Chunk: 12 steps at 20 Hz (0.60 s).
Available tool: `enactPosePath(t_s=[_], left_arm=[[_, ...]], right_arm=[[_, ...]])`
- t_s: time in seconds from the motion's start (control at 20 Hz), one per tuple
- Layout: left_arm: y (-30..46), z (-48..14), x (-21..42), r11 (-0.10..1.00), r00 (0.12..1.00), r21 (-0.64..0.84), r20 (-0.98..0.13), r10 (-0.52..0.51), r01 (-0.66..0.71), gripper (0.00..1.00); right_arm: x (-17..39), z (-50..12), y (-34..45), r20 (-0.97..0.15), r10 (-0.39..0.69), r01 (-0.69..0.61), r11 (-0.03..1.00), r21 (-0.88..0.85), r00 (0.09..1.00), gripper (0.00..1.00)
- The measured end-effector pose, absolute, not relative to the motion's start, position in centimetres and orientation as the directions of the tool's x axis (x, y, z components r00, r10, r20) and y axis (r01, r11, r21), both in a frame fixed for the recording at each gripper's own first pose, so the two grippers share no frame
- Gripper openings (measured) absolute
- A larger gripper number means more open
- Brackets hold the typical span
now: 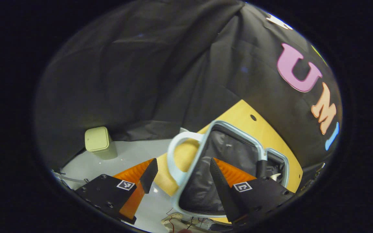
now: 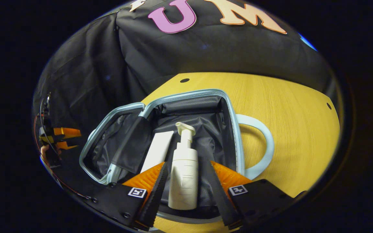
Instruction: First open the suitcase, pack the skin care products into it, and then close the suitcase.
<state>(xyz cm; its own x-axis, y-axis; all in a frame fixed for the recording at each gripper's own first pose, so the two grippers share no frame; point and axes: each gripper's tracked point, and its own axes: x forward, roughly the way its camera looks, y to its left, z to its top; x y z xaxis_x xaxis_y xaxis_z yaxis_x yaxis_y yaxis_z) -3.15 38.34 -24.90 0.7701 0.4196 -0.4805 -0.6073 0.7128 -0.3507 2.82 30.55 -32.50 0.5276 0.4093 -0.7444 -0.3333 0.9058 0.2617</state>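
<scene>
Looking through the left gripper view first: the left gripper [image 1: 183,176] hangs with its jaws spread and nothing between them, poised over the suitcase [image 1: 206,181], which lies open on the yellow wooden table [image 1: 264,129]. Pale blue rim, dark fabric lining, looped carry handle [image 1: 173,161] just ahead of the fingers. A small pale green bin [image 1: 98,142] sits on the grey floor well apart. Right gripper view: the right gripper [image 2: 185,191] brackets a white pump bottle [image 2: 184,174] lying inside the open case; the jaws stand wide, with a gap either side of the bottle, so not pressing on it. A flat white tube [image 2: 157,150] lies just beside the bottle on the lining. The other gripper [image 2: 62,137] shows far off at the left edge. Judgement: the bottle looks like light rigid plastic, smooth and likely slippery, with the pump neck the weak spot, so grip mid-body. The case shell seems stiff; the lid rim or handle is probably best for closing.
</scene>
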Motion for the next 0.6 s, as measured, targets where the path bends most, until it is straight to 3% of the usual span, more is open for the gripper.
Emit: enactPosePath(t_s=[0.05,0.15,0.3,0.5,0.6], left_arm=[[38.9,-25.8,-3.0,0.699,0.763,-0.362,-0.493,0.417,-0.616,0.94],[40.2,-27.0,-2.9,0.683,0.762,-0.388,-0.505,0.404,-0.619,0.94],[41.4,-28.0,-2.9,0.674,0.772,-0.425,-0.522,0.363,-0.604,0.94],[41.8,-29.1,-1.7,0.675,0.774,-0.441,-0.546,0.322,-0.592,0.9],[41.4,-29.1,0.5,0.672,0.773,-0.447,-0.553,0.311,-0.591,0.82]], right_arm=[[2.7,-31.5,30.3,-0.73,0.424,-0.338,0.9,0.274,0.537,0.75],[2.3,-28.7,29.5,-0.688,0.451,-0.348,0.89,0.296,0.569,0.87],[1.4,-24.8,27.3,-0.632,0.461,-0.349,0.887,0.303,0.623,0.97],[0.2,-21.7,22.9,-0.617,0.409,-0.334,0.912,0.239,0.672,0.97],[-0.3,-20.8,21.4,-0.614,0.386,-0.327,0.921,0.213,0.688,0.97]])
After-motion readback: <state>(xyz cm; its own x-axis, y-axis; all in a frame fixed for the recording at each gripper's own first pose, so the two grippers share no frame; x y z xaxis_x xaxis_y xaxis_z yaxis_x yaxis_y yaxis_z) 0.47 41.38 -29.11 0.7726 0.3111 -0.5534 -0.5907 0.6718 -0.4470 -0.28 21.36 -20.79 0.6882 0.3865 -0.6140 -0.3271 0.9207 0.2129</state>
